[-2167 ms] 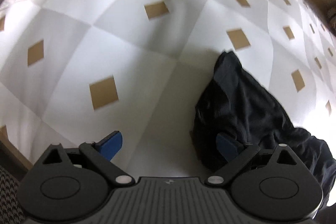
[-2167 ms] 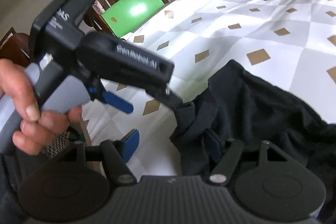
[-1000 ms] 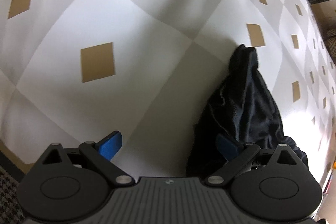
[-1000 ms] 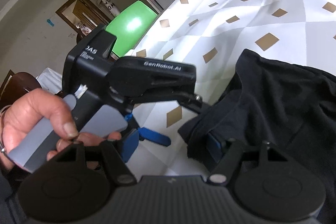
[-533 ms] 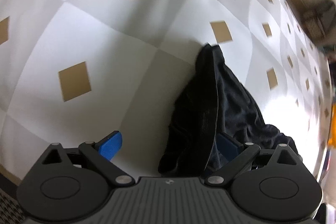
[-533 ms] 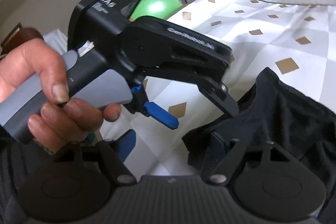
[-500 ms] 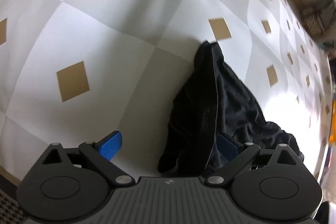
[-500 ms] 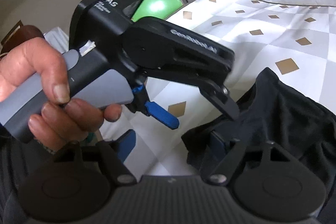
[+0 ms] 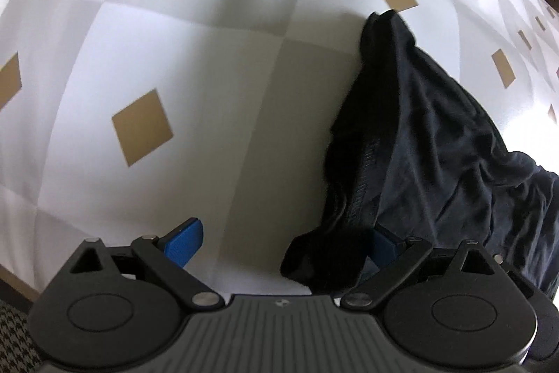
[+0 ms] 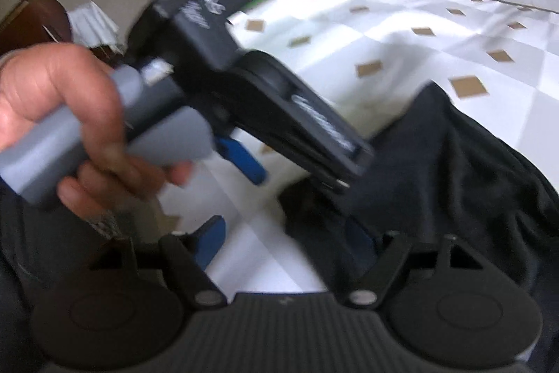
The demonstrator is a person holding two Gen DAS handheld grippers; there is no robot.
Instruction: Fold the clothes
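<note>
Garment: a black garment lies bunched on the tablecloth, a white and grey check with brown diamonds, close to the near edge of the tabletop.

Long axis: in the left wrist view the cloth runs as a narrow ridge from the near edge away toward the far right, ending in a point beside a brown diamond; the bulk spreads off to the right.

Which way from the tongs: the cloth sits on the right-hand side of both pairs of tongs, not centred between the fingers; bare tablecloth fills the gap and the left side.

Left tongs: spread wide, holding nothing; the near corner of the garment drapes over the right finger, while the left finger stands over bare cloth.

Right tongs: also spread wide, gripping nothing; dark fabric covers the right finger, though motion blur softens the detail.

Hand: the person's left hand wraps the grey handle of the left tongs, seen from the right wrist view, with their tip at the garment's near corner.

Nearer side: both tongs meet the same near corner, so I cannot tell which is closer.

Judgement: a clean pinch probably needs a shift to the right, to bring the hem between the fingers.
</note>
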